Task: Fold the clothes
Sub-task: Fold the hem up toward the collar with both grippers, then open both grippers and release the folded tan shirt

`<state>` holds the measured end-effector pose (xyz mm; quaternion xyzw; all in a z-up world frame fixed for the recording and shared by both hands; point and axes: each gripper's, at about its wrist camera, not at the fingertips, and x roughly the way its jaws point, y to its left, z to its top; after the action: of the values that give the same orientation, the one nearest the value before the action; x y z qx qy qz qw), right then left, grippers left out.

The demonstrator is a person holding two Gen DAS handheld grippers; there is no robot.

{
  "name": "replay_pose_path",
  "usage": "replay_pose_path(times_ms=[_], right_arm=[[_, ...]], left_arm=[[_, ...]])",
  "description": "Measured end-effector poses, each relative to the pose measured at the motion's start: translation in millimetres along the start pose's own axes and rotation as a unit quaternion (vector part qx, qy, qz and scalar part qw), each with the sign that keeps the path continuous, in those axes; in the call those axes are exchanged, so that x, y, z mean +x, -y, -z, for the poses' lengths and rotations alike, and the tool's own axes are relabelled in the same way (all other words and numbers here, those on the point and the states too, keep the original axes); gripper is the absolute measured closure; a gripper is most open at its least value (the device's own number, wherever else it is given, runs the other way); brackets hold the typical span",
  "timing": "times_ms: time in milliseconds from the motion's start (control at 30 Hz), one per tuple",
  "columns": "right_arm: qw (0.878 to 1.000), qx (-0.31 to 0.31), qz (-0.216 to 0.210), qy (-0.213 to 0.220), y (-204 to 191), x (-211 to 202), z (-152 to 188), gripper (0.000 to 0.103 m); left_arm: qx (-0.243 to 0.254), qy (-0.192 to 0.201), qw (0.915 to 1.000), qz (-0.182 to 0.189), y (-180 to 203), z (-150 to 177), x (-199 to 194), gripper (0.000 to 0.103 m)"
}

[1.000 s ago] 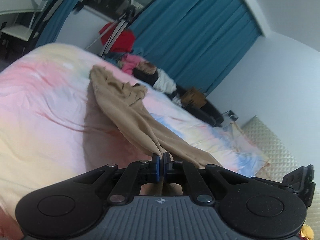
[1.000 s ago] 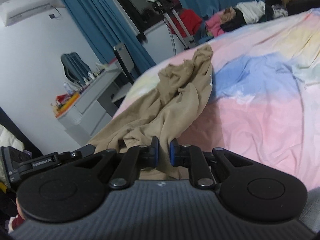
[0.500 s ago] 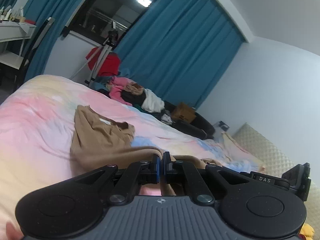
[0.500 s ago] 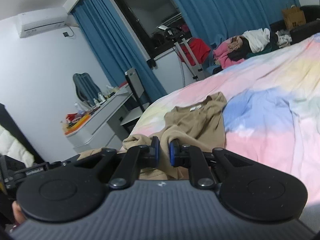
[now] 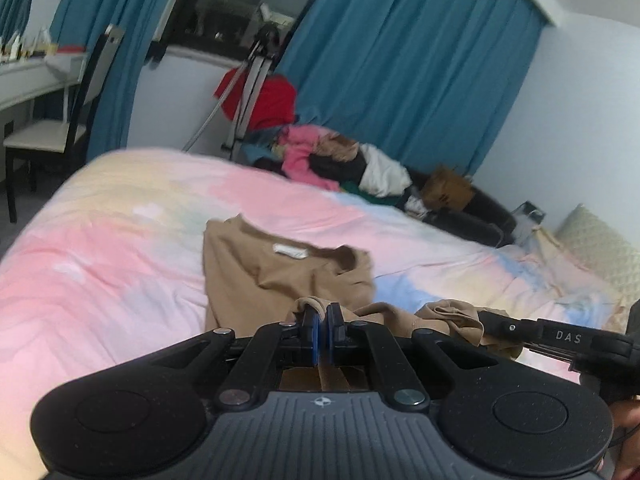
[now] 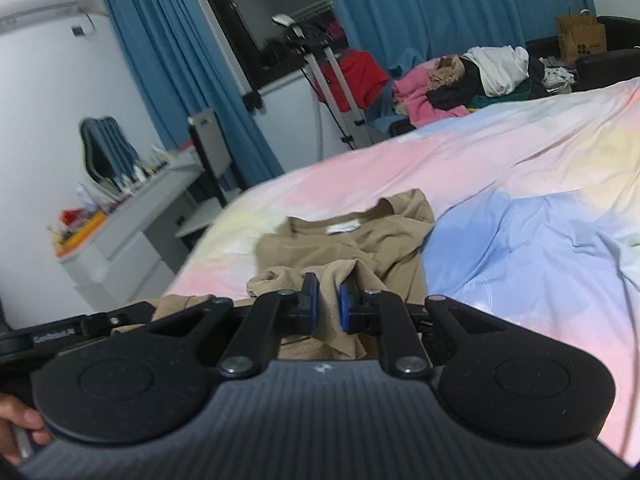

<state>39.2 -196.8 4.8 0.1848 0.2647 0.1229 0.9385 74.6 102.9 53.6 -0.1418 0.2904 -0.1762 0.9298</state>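
Tan shirt (image 5: 280,280) — crumpled, collar label showing

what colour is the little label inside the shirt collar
White, on the tan cotton shirt; the small rectangular label shows best in the left wrist view.

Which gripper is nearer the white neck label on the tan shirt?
Hard to separate. Left gripper and right gripper both pinch the tan shirt at its near edge, short of the white neck label.
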Motion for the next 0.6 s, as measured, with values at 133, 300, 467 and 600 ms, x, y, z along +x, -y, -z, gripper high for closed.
replay_pose_path(times_ms=[133,300,467,600], right_arm=[[1.0,0.012,0.016,-0.022,17,50,20,0.088],[0.997,-0.024,0.045,-0.062,28,99,39,0.088],[0.995,-0.033,0.054,-0.073,37,118,45,0.087],[0.996,-0.023,0.048,-0.072,41,114,46,0.087]], left_arm=[[-0.007,-0.024,0.9994,-0.022,-27,10,58,0.098],[-0.006,-0.066,0.9965,-0.051,-48,24,115,0.097],[0.017,-0.089,0.9936,-0.067,-50,37,140,0.096],[0.029,-0.087,0.9932,-0.072,-48,39,137,0.093]])
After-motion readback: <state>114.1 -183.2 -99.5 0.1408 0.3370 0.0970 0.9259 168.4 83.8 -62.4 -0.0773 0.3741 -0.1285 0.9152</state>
